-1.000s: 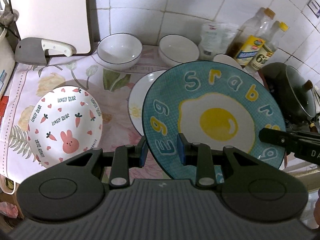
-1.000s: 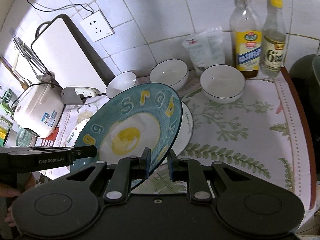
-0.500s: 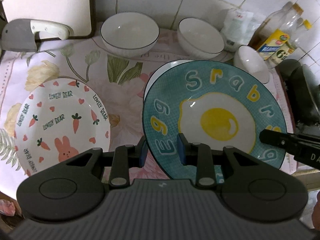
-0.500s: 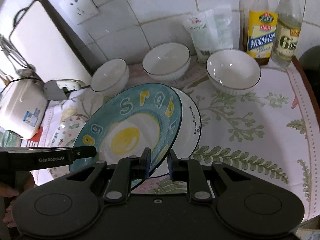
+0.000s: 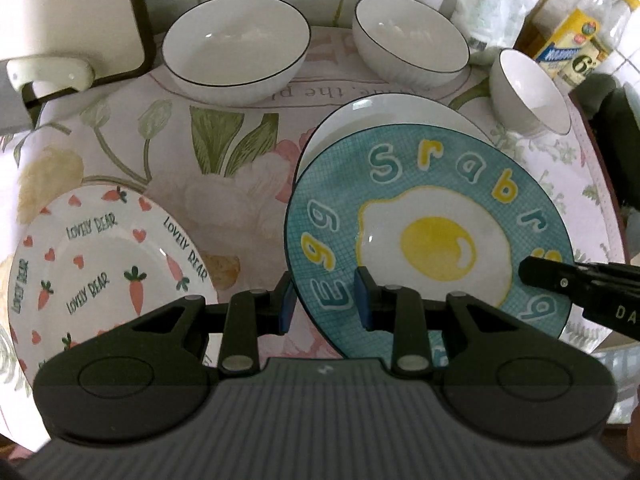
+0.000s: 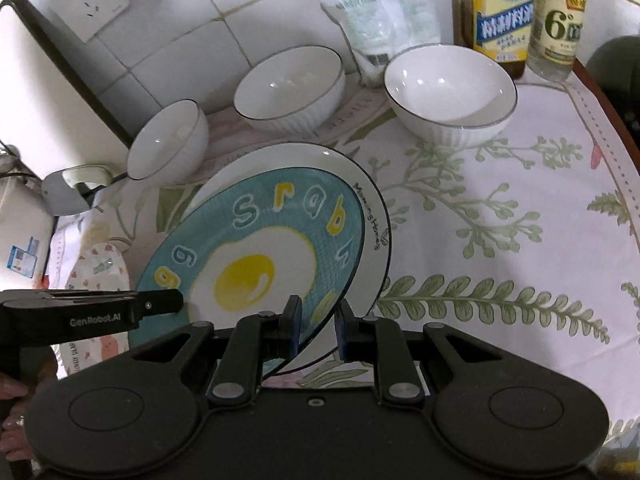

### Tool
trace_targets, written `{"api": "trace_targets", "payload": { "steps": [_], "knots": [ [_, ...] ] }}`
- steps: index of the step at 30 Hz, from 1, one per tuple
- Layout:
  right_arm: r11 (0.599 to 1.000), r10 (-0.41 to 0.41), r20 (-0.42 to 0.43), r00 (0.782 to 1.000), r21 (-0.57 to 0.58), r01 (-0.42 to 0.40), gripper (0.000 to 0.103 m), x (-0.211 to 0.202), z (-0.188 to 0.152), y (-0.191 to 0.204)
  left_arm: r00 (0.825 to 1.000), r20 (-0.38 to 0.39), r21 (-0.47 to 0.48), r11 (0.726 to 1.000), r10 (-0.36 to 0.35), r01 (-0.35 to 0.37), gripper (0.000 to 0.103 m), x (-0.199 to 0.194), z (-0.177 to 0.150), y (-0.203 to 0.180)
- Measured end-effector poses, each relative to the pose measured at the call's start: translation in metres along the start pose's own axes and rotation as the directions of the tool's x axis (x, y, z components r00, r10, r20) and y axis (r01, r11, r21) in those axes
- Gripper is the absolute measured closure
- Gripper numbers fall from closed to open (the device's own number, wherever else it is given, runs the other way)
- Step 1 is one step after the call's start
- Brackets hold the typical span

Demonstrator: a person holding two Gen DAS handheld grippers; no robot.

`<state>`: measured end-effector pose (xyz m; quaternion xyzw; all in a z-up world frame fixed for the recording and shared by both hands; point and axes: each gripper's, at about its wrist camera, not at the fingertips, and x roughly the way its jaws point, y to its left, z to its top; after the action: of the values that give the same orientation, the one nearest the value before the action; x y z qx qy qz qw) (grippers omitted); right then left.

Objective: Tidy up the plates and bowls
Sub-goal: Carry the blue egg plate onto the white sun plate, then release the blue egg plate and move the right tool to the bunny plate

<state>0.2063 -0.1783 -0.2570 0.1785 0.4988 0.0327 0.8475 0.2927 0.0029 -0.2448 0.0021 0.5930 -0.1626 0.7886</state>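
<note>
- Between both tools, the teal egg plate (image 5: 430, 236) is hanging tilted over the white plate (image 5: 384, 114) lying on the bench (image 6: 500, 248); the left tool (image 5: 325, 299) is pinching its near-left rim, nearly closed on that rim, and the right tool (image 6: 317, 322) is clamping the opposite edge, jaws almost fully closed on it. With two separate grips on one rigid plate, any mismatch between the hands is likely to twist the rim out of one set of pads.
- Just ahead of the tools, the white plate is sitting only partly under the egg plate. If the egg plate is landing off-centre, its far edge is probably striking the white plate's rim and chipping it or sliding off.
- To the left of the left tool, the bunny plate (image 5: 108, 268) is lying close by; a sideways drift is risking a knock against it.
- Further ahead of the tools, three white bowls (image 6: 450, 92) are standing in a row near the wall, the right-hand one closest to the plates; a forward overshoot is risking a clip on it.
- Beyond the bowls, bottles (image 6: 502, 12) are standing; I judge them too far away to be troubled.
</note>
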Motion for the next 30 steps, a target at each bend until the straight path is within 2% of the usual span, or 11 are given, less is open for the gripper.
{"api": "trace_targets", "payload": {
  "steps": [5,11,14,18,21,27,30],
  "knots": [
    [1.000,-0.031,0.021,0.999,-0.003,0.031,0.081,0.002,-0.001,0.004,1.000,-0.004,0.002,1.000,-0.005,0.005,0.074,0.005,0.004,0.002],
    [0.990,-0.122,0.007,0.992,-0.065,0.122,0.075,0.015,0.002,0.017,0.999,-0.051,0.007,1.000,0.008,-0.007,0.075,0.012,0.008,0.001],
    [0.983,-0.162,0.008,0.987,-0.090,0.162,0.073,0.019,0.005,0.020,0.997,-0.068,0.043,0.999,0.033,-0.030,0.075,0.015,0.009,-0.006],
    [0.968,-0.219,0.012,0.976,-0.120,0.219,0.072,0.024,0.008,0.023,0.996,-0.075,0.058,0.997,0.050,-0.045,0.075,0.021,0.008,-0.012],
    [0.932,-0.307,0.033,0.951,-0.189,0.308,0.072,0.032,0.005,0.029,0.996,-0.063,0.081,0.995,0.060,-0.055,0.076,0.021,0.006,-0.016],
    [0.913,-0.330,0.064,0.942,-0.234,0.335,0.072,0.035,0.003,0.031,0.995,-0.058,0.094,0.993,0.084,-0.078,0.076,0.018,0.005,-0.020],
    [0.938,-0.278,0.064,0.958,-0.199,0.285,0.072,0.024,0.003,0.028,0.993,-0.049,0.102,0.990,0.108,-0.102,0.075,0.009,0.003,-0.021]
  ]
}}
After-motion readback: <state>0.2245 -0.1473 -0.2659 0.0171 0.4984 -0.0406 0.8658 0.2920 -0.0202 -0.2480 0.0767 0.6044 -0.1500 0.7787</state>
